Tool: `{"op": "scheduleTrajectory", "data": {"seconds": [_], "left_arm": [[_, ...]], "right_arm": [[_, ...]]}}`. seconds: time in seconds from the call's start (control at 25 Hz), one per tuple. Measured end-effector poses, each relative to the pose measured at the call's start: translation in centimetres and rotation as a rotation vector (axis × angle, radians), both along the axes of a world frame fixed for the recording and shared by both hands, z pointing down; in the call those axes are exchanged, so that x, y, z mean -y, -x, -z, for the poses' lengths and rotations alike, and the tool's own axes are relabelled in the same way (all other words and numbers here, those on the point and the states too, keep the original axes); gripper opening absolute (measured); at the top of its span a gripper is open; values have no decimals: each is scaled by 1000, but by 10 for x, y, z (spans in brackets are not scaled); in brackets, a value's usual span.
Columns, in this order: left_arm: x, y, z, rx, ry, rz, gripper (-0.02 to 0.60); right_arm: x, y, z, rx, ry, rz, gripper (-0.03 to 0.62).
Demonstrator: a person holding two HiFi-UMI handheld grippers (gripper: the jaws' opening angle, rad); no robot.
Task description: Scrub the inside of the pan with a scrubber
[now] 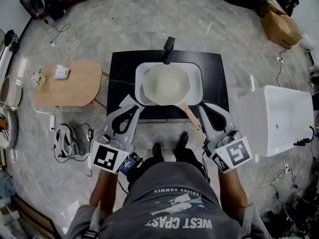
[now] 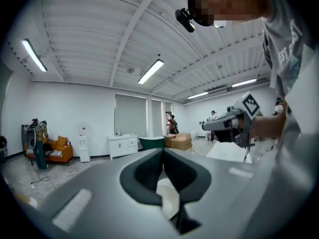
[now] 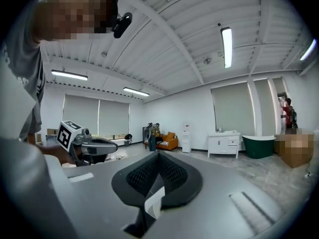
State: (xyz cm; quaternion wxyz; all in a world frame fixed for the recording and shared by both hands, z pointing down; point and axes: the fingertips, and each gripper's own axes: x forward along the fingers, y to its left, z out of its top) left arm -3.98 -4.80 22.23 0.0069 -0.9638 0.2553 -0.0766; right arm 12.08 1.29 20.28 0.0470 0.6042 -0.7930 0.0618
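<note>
A cream pan [image 1: 166, 83] lies in the white sink [image 1: 198, 69], its wooden handle [image 1: 192, 116] pointing toward me. No scrubber can be made out; a small white flat piece [image 1: 127, 101] lies on the black counter [image 1: 122, 71]. My left gripper [image 1: 134, 108] is held at the counter's front left edge, jaws shut and empty. My right gripper [image 1: 204, 107] is at the front right, just right of the handle, also shut on nothing. Both gripper views tilt up at the ceiling, with the left gripper [image 2: 163, 151] and the right gripper [image 3: 158, 153] showing closed jaws.
A black faucet [image 1: 169, 49] stands behind the sink. A low wooden table [image 1: 75, 83] is to the left and a white box [image 1: 276, 118] to the right. Cables and gear [image 1: 65, 141] lie on the floor at my left. A cardboard box [image 1: 279, 26] sits far right.
</note>
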Motion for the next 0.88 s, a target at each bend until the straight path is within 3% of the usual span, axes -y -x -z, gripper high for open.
{"op": "scheduleTrajectory", "data": {"seconds": [0.4,0.88], "left_arm": [[-36,-29,3,15,-33,-123,2],[-52,-35,20,26,-55,-154,2]], "right_arm": [[-51,-26,11,-2,-19,-120,-2],[-75,-30,18,-11,-19,-168,-2]]}}
